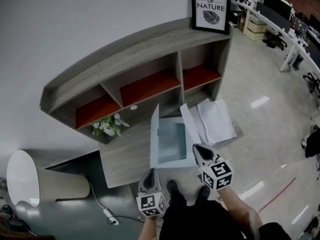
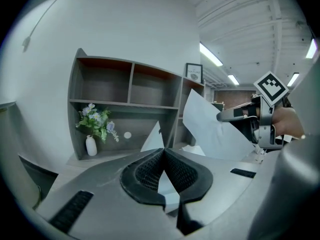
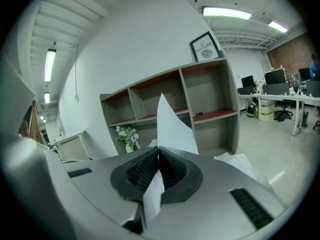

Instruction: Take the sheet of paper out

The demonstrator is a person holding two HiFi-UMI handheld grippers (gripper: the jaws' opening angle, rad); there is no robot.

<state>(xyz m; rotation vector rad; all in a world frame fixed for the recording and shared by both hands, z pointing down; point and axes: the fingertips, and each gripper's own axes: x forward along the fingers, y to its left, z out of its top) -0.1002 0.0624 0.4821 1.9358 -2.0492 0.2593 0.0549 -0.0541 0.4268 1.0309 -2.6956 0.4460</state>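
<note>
White paper is the thing that matters: the sheet of paper (image 3: 172, 126) stands on edge in the right gripper (image 3: 159, 156), whose jaws are clenched on its near corner, so the sheet rises up and away from the pads with its long axis running toward the shelf unit (image 1: 150, 79). In the head view it shows as a narrow strip just beside the right edge of the pale-blue folder (image 1: 172, 144), which lies open over the desk (image 1: 125, 159). I cannot tell whether its far end is clear of the folder. The left gripper (image 2: 164, 156) is clamped on the folder's near left corner, a thin pale edge pinched between its pads, so the right hand is the nearer one for the pull, which I judge should go up and rightward, away from the folder. More loose papers (image 1: 217, 120) lie at the desk's right end. The framed print (image 1: 210, 9) on top of the shelves reads "LOVE OF NATURE" over a leaf
</note>
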